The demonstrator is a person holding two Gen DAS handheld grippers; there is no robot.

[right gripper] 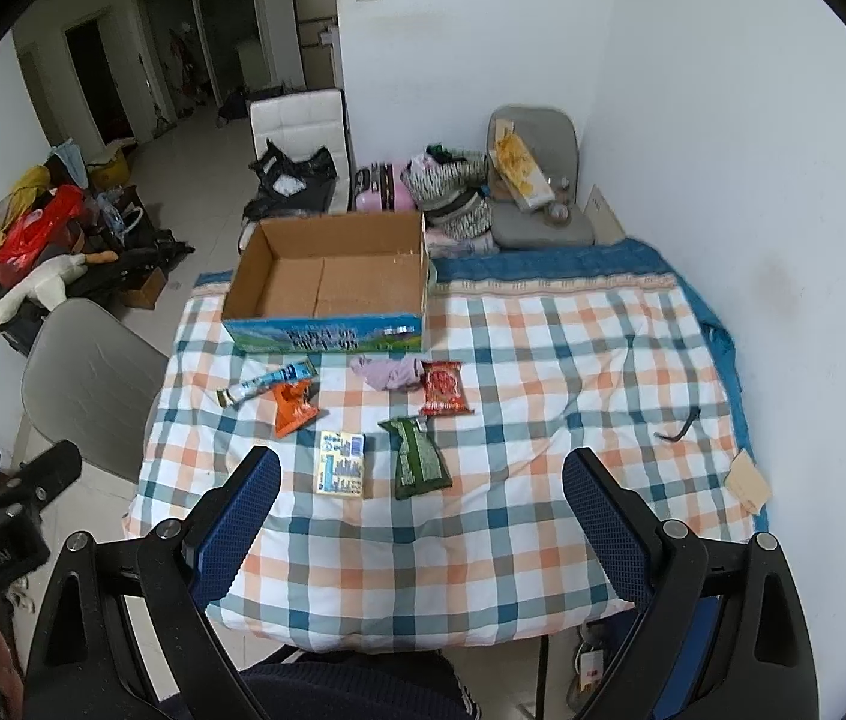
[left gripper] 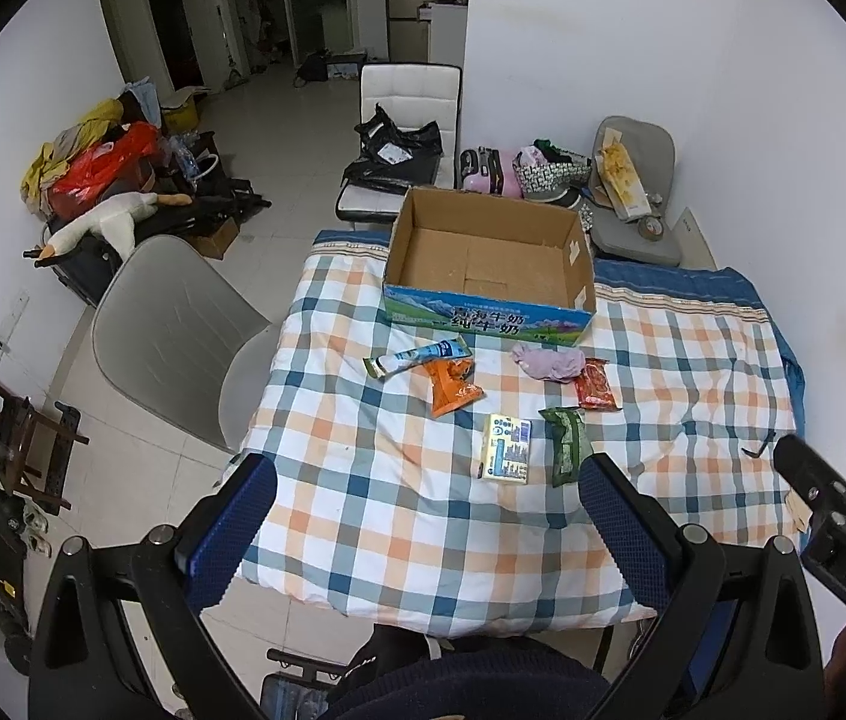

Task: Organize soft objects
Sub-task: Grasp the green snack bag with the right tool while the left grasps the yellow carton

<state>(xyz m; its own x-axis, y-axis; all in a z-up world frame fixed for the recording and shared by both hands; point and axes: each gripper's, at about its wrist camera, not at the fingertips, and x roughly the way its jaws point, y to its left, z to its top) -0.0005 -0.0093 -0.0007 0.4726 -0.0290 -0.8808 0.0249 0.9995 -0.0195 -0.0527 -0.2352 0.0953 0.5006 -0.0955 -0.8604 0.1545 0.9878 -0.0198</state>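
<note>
We hold the left gripper (left gripper: 428, 519) and right gripper (right gripper: 421, 507) above the near edge of the checked cloth (left gripper: 399, 516), both with fingers spread wide and holding nothing. Ahead of them lie the yellow pack (left gripper: 506, 448), green packet (left gripper: 567, 445), orange packet (left gripper: 452, 393), red packet (left gripper: 596, 383), tube (left gripper: 417, 357) and crumpled lilac cloth (left gripper: 549, 361); beyond sits the open cardboard box (left gripper: 486, 267). The box's blue print blurs in the right view.
</note>
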